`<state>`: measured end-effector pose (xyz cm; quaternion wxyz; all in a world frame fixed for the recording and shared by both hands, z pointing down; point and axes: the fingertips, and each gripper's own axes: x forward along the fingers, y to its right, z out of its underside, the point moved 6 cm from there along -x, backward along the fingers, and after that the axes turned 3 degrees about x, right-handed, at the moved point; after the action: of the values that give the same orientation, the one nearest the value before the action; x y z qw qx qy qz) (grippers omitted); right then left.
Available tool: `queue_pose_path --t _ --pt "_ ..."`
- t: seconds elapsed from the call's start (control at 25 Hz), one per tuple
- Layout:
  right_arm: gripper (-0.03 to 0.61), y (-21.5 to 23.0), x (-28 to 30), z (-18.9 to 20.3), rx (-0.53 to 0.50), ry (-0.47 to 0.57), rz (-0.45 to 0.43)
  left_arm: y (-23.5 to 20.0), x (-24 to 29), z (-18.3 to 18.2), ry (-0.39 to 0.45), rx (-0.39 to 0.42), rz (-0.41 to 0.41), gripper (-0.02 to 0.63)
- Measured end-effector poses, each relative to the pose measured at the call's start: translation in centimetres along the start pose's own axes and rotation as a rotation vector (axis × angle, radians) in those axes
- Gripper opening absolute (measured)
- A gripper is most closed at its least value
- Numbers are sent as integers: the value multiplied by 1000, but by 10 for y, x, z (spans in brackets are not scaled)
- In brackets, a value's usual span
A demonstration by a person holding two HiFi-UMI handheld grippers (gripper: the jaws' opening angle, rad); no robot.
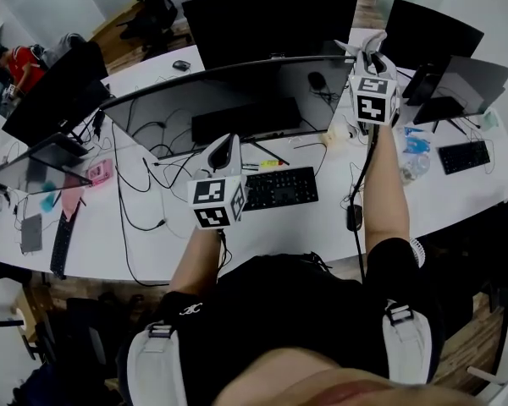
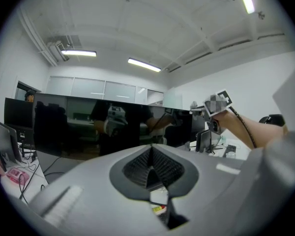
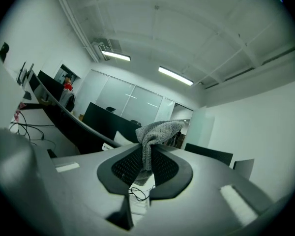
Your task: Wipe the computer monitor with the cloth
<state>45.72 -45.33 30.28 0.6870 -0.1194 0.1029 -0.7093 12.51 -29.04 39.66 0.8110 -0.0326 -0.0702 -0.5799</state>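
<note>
Grey knitted cloth (image 3: 155,132), one piece, is pinched between the jaws of the right gripper (image 3: 147,157), its free end flopping over above them. In the head view that gripper is raised by the upper right corner of the wide curved monitor (image 1: 229,100); whether the cloth touches the screen cannot be told. The left gripper (image 2: 151,167) faces the dark screen's lower middle with its jaws pressed together on nothing. One black keyboard (image 1: 281,188) lies on the white tabletop (image 1: 322,227) before the monitor, and a second keyboard (image 1: 463,156) lies far right. A white label (image 3: 108,147) behind the monitor is too small to read.
</note>
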Motion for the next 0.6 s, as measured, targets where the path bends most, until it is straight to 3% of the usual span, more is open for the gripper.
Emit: queue_pose_path --t 0.6 --pt "29 -18 -8 68 168 -9 -171 19 11 6 -35 22 35 51"
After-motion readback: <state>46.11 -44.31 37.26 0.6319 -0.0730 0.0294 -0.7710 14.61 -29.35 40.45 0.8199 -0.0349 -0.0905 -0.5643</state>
